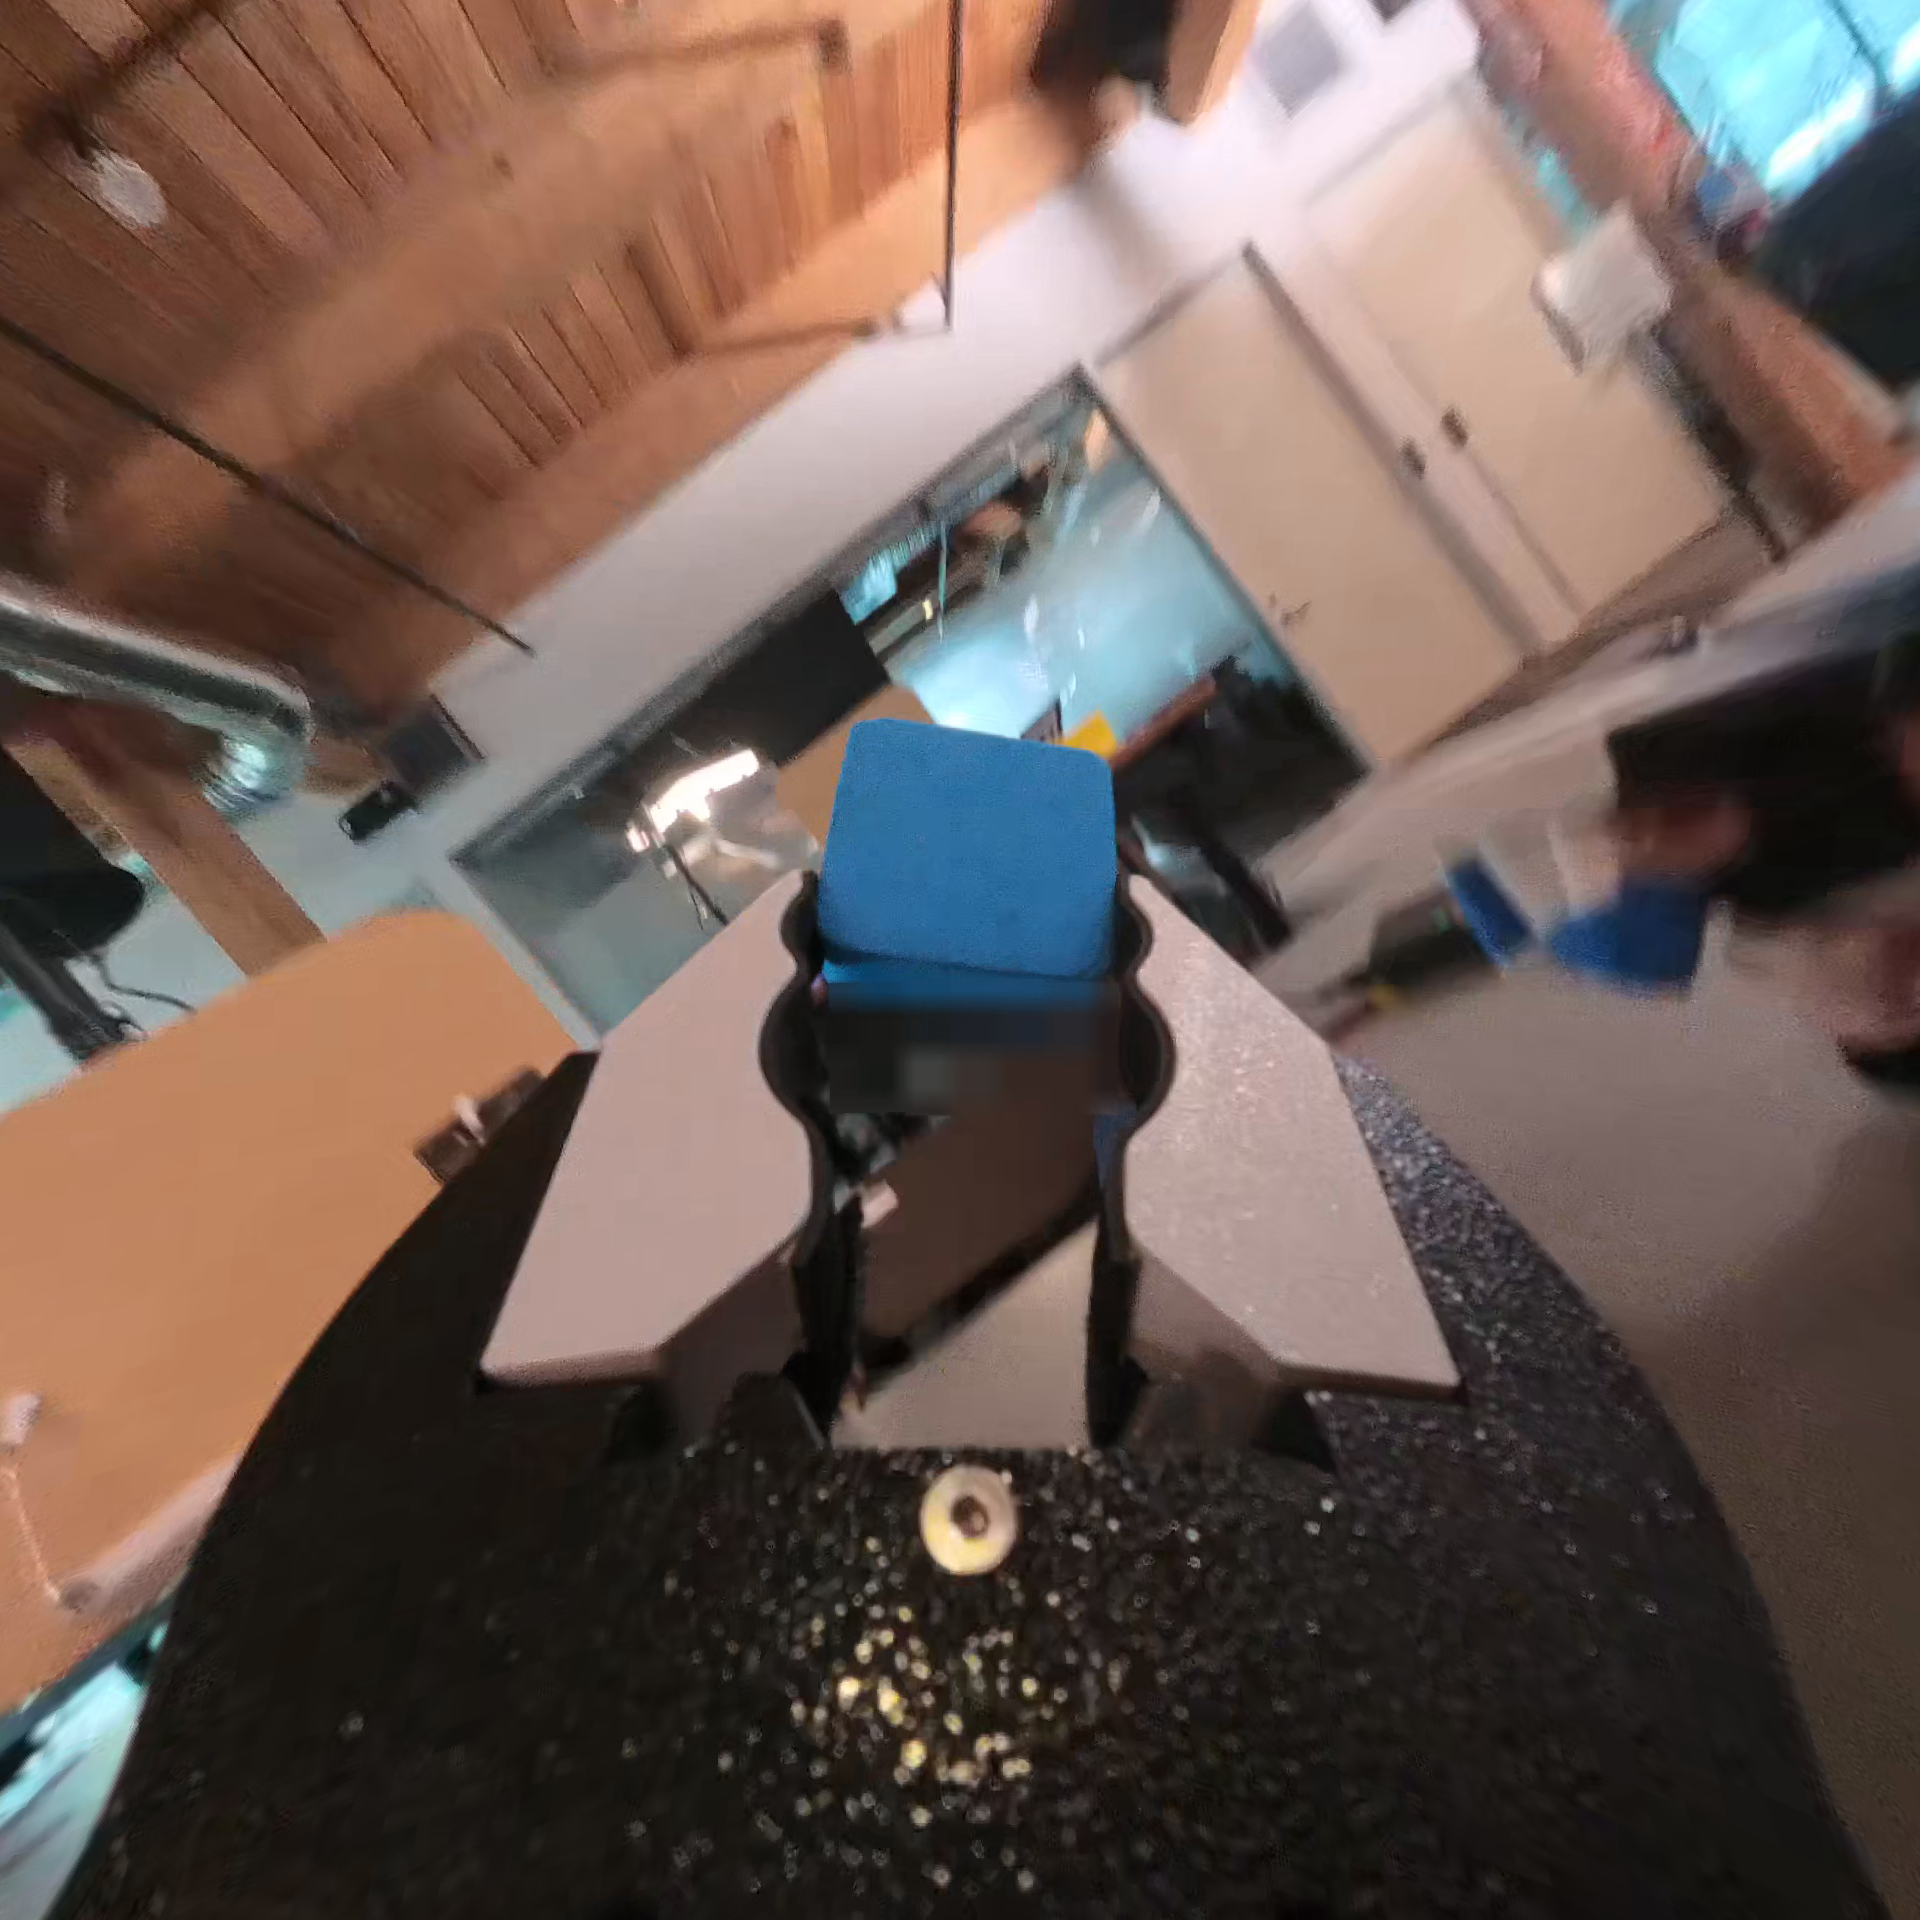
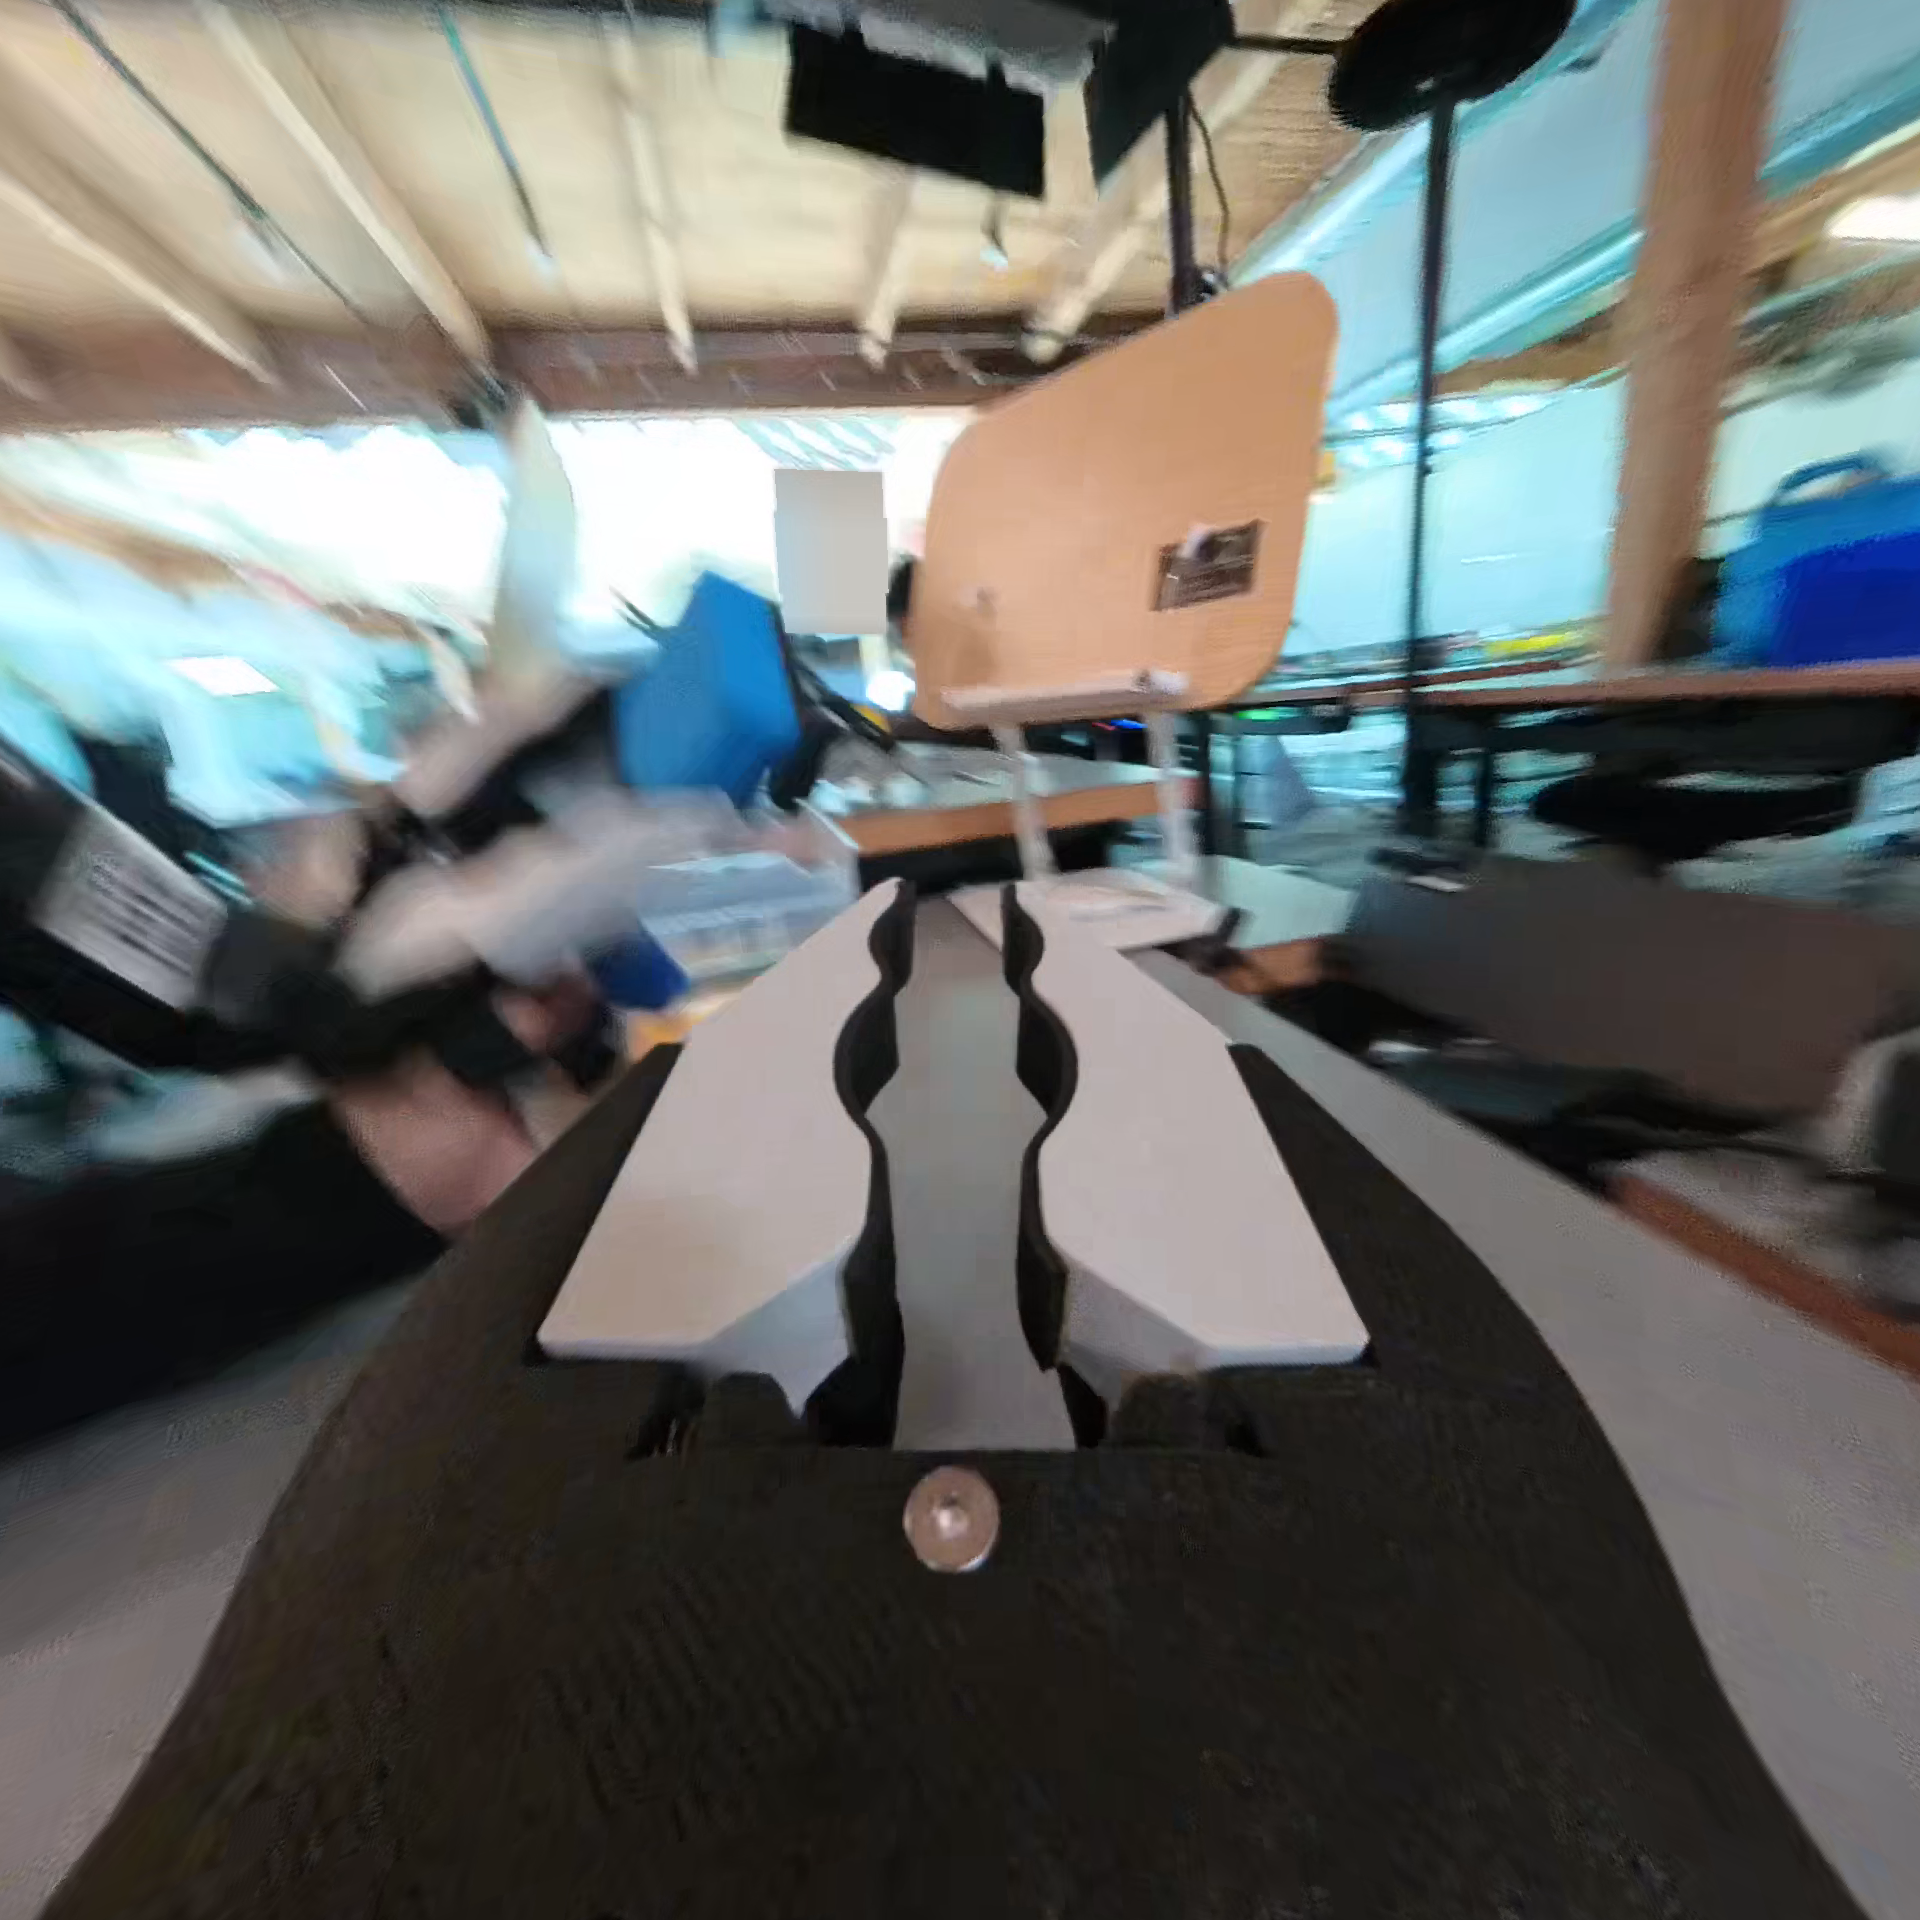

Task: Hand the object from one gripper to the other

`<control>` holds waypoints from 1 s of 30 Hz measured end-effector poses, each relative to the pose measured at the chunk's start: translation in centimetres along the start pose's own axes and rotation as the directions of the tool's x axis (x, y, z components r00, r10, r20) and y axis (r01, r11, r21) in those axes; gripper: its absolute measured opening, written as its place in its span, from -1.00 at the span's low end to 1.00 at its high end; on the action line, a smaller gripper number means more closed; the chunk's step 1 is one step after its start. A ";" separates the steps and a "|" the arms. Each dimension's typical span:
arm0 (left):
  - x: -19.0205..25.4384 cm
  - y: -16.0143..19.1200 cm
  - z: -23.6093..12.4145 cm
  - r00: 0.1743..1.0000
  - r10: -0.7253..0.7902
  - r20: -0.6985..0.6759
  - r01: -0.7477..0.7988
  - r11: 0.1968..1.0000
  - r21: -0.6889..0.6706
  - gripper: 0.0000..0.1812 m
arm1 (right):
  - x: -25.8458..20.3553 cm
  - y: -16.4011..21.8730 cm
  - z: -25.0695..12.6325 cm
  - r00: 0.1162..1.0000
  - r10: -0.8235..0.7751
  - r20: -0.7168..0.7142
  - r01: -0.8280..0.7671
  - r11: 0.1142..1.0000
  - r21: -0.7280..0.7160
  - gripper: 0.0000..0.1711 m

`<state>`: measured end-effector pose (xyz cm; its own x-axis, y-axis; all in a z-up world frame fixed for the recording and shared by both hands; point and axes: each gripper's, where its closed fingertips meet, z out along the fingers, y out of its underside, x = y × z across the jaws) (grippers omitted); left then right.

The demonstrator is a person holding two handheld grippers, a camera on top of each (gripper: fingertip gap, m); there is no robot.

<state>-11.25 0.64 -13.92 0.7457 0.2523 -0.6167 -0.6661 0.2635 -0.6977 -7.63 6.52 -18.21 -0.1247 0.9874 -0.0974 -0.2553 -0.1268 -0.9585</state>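
One blue block (image 1: 966, 852), matte, foam-like, square with rounded corners, pinched between left gripper (image 1: 966, 935) fingertips. Two grey scalloped fingers (image 2: 1174, 1132) on right gripper (image 2: 951, 909), narrowly parted, holding nothing. Left of those, blurred: probably the same block (image 2: 707, 696), aloft.

My left gripper (image 1: 966, 935) is tilted upward with its grey fingers (image 1: 686, 1091) clamped on something between them, while my right gripper (image 2: 951, 904) points level, jaws narrowly parted and empty.
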 end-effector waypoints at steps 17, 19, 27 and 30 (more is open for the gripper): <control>9.2 4.6 0.5 0.906 0.047 -0.420 -0.116 0.983 -0.140 -0.40 | -1.7 1.3 -1.1 0.792 0.514 0.329 -0.448 0.856 -0.257 -0.44; 9.1 4.2 0.5 0.907 0.059 -0.417 -0.120 0.986 -0.120 -0.40 | -1.6 2.7 -1.1 0.822 0.496 0.282 -0.407 0.856 -0.319 -0.39; 8.7 3.1 0.6 0.923 0.100 -0.372 -0.130 0.990 -0.056 -0.30 | -2.3 3.7 -0.8 0.817 0.507 0.275 -0.390 0.837 -0.385 -0.71; 6.4 2.4 1.2 0.960 -0.078 -0.271 0.066 0.996 -0.051 0.14 | -0.5 3.4 -0.5 0.914 0.357 0.192 -0.288 0.905 -0.312 -0.72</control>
<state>-8.09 4.06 -19.13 0.7710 -0.0303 -0.6361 -0.6136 0.2320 -0.7548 -7.93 5.66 -21.60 -0.3895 0.8389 -0.3801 0.1039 -0.3700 -0.9232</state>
